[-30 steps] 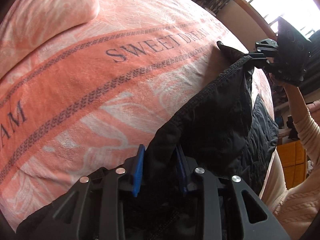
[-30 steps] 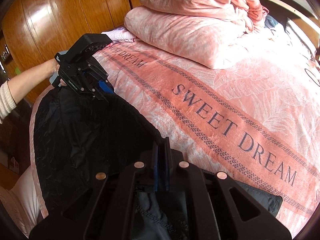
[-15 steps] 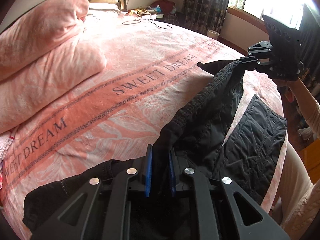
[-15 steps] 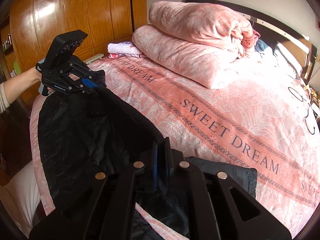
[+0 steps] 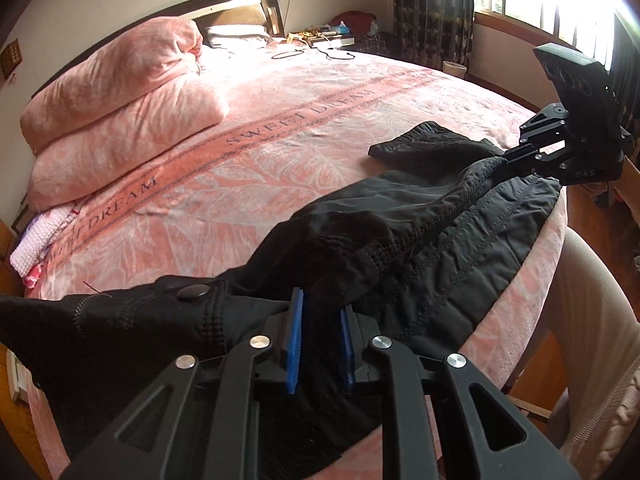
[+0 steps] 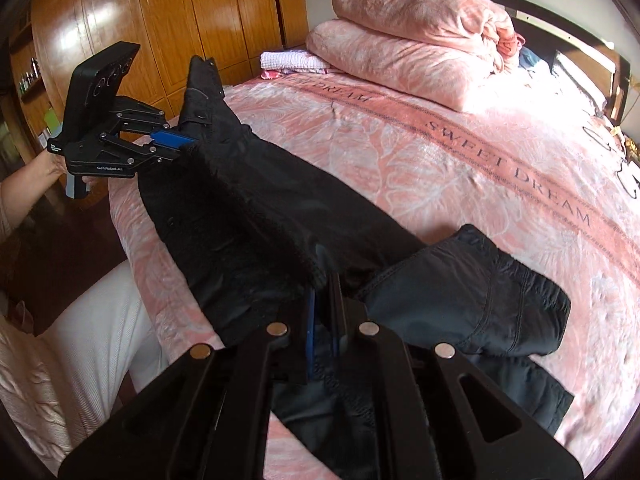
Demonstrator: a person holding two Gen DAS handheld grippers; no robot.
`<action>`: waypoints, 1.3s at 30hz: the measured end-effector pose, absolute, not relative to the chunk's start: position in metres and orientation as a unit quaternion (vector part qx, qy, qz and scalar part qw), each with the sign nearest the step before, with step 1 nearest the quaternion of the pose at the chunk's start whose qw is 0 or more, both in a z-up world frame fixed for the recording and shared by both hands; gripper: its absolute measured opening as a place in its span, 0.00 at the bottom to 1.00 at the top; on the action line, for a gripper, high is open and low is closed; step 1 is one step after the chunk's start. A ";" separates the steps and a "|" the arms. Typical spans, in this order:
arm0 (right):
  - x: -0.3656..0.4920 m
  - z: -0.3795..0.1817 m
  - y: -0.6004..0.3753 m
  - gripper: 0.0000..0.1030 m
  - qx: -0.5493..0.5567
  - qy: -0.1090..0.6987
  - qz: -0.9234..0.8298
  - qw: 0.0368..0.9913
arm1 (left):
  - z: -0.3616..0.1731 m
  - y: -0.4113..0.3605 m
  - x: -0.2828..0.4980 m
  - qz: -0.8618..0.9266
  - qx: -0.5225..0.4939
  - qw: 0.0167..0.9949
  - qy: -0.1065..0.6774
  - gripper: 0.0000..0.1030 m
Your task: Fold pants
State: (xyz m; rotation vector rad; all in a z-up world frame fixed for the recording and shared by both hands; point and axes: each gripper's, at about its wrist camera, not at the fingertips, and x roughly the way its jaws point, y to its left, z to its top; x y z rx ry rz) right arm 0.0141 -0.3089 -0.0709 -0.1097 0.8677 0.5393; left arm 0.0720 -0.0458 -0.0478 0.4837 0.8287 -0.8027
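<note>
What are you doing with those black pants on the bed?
A person is folding the black pants on the pink bed, using a gripper in each hand. The left gripper is pinching one end of the pants and the right gripper is pinching the other, so the cloth hangs stretched between them above the part lying on the bed. The fold isn't laid down yet.

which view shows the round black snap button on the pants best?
Left wrist view. The round black snap button sits in plain sight on the waistband of the black quilted pants, just left of the left gripper. The right wrist view shows the pants but no button that I can make out.
</note>
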 end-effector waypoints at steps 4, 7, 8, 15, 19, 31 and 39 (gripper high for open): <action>-0.002 -0.104 -0.302 0.05 -0.035 0.444 0.246 0.861 | -0.084 -0.035 0.050 -0.365 0.191 0.811 0.416 0.17; -0.008 -0.124 -0.301 0.06 -0.022 0.466 0.241 0.851 | -0.110 -0.030 0.042 -0.360 0.163 0.805 0.442 0.18; -0.012 -0.130 -0.299 0.07 -0.023 0.473 0.239 0.848 | -0.117 -0.030 0.040 -0.356 0.160 0.803 0.449 0.19; -0.027 -0.147 -0.286 0.38 -0.042 0.502 0.229 0.833 | -0.118 -0.017 0.024 -0.382 0.124 0.793 0.458 0.65; -0.042 -0.123 -0.285 0.55 -0.031 0.480 0.237 0.844 | -0.082 0.003 0.018 -0.400 0.090 0.801 0.436 0.74; 0.100 -0.119 -0.300 0.63 -0.043 0.537 -0.092 0.837 | -0.095 -0.017 0.108 -0.221 -0.041 0.857 0.463 0.84; 0.117 -0.144 -0.346 0.07 0.027 0.560 -0.178 0.809 | -0.135 -0.048 0.103 -0.183 0.071 0.857 0.476 0.84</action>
